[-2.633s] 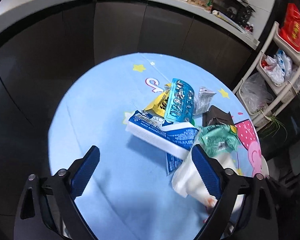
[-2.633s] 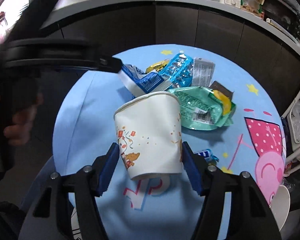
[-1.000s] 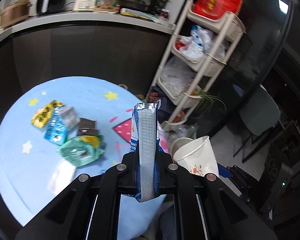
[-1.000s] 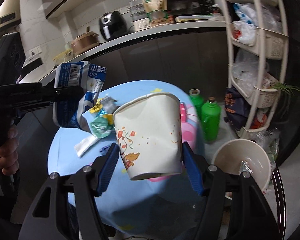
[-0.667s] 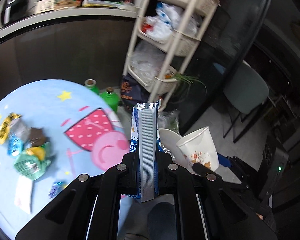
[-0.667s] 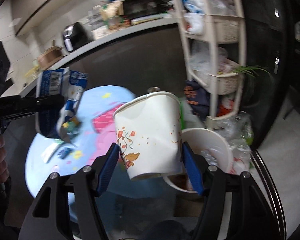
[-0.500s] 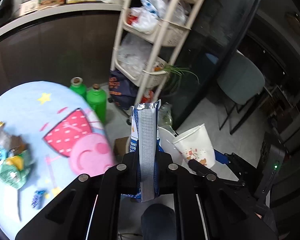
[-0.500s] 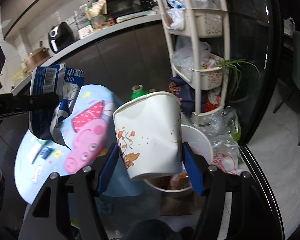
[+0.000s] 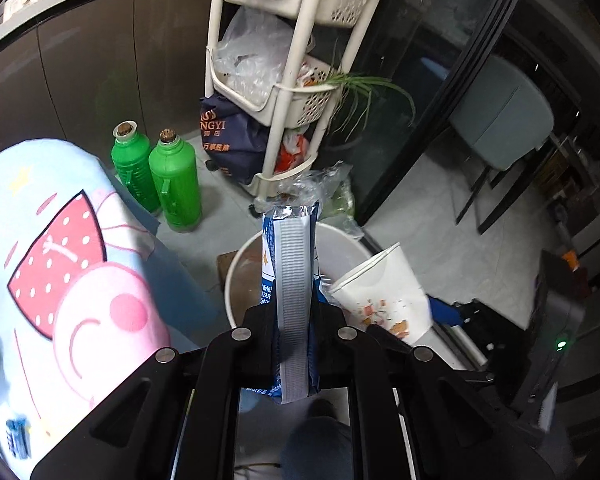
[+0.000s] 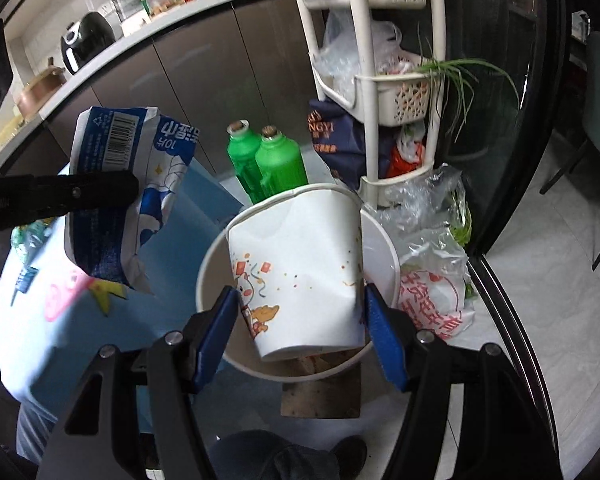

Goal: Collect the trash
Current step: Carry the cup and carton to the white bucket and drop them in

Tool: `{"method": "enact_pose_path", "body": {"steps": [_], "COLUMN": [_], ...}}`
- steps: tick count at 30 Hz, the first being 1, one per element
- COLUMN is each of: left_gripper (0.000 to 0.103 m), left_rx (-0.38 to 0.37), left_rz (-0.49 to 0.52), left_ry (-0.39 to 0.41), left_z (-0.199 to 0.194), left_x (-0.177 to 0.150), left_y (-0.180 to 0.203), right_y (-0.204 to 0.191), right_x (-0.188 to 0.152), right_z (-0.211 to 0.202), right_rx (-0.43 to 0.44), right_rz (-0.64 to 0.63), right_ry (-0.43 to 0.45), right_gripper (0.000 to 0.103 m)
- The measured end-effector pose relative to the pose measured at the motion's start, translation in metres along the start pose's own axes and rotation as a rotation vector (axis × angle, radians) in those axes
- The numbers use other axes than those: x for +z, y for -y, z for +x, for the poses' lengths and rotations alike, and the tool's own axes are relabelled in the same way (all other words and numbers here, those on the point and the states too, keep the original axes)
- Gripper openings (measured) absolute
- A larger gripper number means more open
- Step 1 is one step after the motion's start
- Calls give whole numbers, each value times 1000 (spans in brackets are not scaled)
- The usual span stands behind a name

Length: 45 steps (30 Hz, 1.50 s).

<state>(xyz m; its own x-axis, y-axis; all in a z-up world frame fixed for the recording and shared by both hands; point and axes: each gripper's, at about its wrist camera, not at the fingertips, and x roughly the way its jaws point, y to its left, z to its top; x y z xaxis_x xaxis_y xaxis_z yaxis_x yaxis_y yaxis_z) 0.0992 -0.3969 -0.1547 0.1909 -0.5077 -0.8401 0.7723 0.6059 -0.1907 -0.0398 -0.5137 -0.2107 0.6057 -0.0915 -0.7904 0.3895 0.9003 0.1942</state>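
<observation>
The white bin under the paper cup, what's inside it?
The white bin shows brownish stuff at the bottom, but I can't tell what. The paper cup in the right gripper hides most of it.

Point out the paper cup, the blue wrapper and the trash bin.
paper cup [image 10: 300, 272], right wrist view, on its printed side wall.
blue wrapper [image 9: 294, 292], left wrist view, on its crimped seam.
trash bin [image 10: 384, 264], right wrist view, on its inner right wall.
</observation>
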Motion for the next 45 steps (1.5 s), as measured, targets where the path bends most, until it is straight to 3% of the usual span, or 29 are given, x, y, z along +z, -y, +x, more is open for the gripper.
{"method": "enact_pose_path", "body": {"steps": [5, 7, 8, 9, 10, 12, 14, 26, 37, 45], "left_gripper": [10, 20, 37, 59, 65, 84, 94, 95, 94, 95], "left_rx": [10, 15, 24, 41, 56, 93, 122, 173, 197, 236], "left_rz": [-7, -4, -2, 1, 4, 7, -8, -28, -18, -45], "left_ry": [-22, -19, -13, 1, 22, 55, 70, 85, 194, 218], "left_z": [22, 25, 24, 23, 21, 18, 17, 2, -64, -106], "left_x": [5, 7, 7, 7, 7, 8, 8, 8, 7, -9], "left_y": [0, 1, 2, 3, 4, 3, 0, -8, -4, -18], "right_y": [4, 2, 1, 0, -2, -4, -5, -14, -47, -76], "right_x": [5, 7, 6, 6, 4, 3, 1, 9, 27, 27], "right_z": [19, 25, 27, 29, 29, 30, 31, 17, -25, -50], "right_rx": [8, 0, -1, -2, -6, -12, -19, -4, 26, 53], "right_rz": [-9, -33, -48, -61, -79, -101, -107, -98, -142, -175], "right_ry": [-21, -16, -19, -19, -14, -10, -15, -9, 61, 95], "right_gripper": [65, 70, 76, 91, 99, 99, 99, 100, 100, 100]}}
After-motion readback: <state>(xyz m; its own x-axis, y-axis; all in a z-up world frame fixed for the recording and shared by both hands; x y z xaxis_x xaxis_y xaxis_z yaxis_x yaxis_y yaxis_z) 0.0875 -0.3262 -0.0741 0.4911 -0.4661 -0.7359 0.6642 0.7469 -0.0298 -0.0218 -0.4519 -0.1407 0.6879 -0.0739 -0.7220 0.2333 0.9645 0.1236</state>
